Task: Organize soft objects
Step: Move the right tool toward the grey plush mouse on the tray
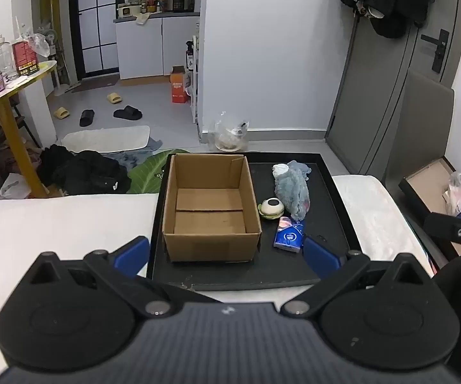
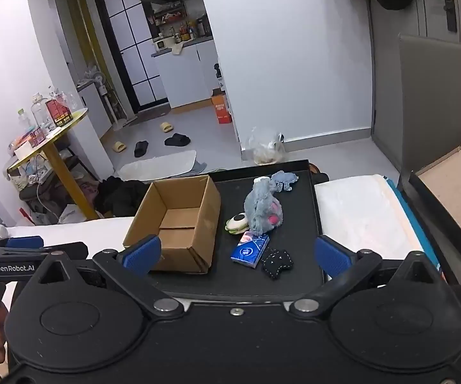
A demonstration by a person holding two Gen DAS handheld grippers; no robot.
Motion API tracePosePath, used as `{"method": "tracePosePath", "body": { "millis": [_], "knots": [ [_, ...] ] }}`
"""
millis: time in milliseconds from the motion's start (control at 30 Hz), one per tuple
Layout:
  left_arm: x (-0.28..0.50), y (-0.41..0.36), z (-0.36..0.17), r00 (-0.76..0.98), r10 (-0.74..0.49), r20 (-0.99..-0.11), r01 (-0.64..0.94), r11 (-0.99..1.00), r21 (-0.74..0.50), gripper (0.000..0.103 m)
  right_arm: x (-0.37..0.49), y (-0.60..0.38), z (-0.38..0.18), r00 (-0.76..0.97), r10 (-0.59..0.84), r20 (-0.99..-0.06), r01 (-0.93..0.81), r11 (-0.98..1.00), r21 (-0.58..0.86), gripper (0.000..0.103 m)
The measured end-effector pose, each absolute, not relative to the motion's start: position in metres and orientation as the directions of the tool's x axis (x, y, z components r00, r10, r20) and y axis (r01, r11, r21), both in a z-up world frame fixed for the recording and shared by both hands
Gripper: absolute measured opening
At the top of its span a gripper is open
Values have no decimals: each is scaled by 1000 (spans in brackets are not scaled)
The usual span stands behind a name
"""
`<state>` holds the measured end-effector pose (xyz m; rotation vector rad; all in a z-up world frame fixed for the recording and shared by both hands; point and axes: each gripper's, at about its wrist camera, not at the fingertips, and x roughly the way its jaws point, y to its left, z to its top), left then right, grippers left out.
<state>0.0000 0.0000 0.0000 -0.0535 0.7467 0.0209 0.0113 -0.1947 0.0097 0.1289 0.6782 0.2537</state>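
An empty open cardboard box [image 1: 210, 211] [image 2: 176, 220] stands on the left of a black tray [image 1: 332, 198] [image 2: 307, 211]. To its right lie a grey-blue plush toy [image 1: 293, 192] [image 2: 261, 208], a small white and green round toy [image 1: 272, 208] [image 2: 237, 222], a blue tissue pack [image 1: 289, 233] [image 2: 250, 247] and a small dark dotted fabric piece [image 2: 277, 261]. My left gripper [image 1: 227, 254] is open and empty, near the tray's front edge. My right gripper [image 2: 237, 252] is open and empty, above the tray's front.
The tray rests on a white bed [image 1: 54, 224] [image 2: 358, 204]. Beyond the bed are dark clothes on the floor [image 1: 83, 169], a yellow table [image 1: 3, 96] with bottles, slippers and a plastic bag [image 1: 230, 134]. A grey door [image 1: 390, 80] is at the right.
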Motion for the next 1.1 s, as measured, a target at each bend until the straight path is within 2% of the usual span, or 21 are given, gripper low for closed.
{"method": "tracePosePath", "body": {
  "millis": [367, 1100],
  "knots": [
    [2, -5, 1, 727, -12, -686, -38, 998, -58, 102, 11, -191, 8, 743, 245, -623, -189, 970, 155, 103],
    [-2, -7, 0, 734, -22, -679, -25, 998, -60, 102, 7, -193, 11, 733, 263, -627, -204, 965, 166, 103]
  ]
}}
